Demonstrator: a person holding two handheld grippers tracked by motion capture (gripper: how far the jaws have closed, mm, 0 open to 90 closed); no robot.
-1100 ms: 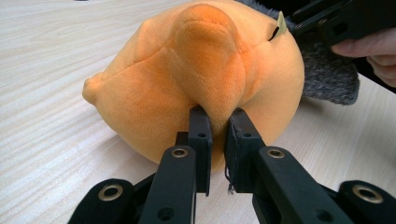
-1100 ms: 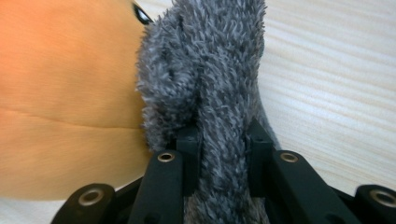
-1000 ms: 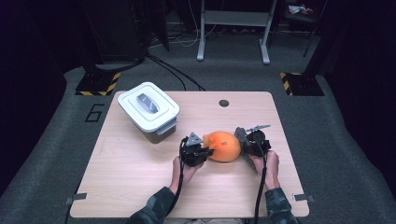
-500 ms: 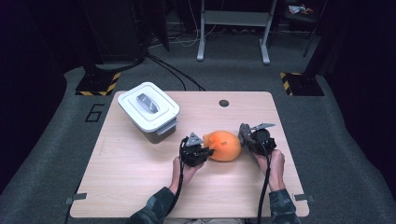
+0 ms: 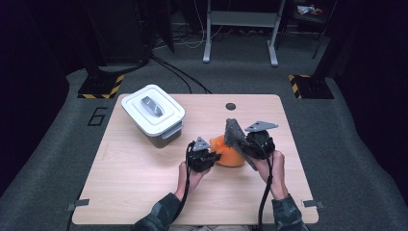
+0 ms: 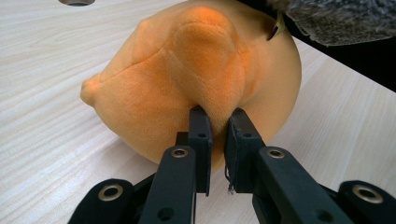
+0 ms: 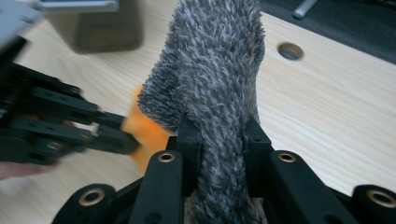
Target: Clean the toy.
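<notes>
My left gripper is clamped on a fold of the orange plush, pinning it to the bench. My right gripper, just beside it and raised, is pinched on the grey furry piece, which stands above the plush. Both are soft and light, I'd judge, and give under the pads, so gathered folds are the best holds. Beyond my left gripper sits a lidded white container; its contents are hidden.
</notes>
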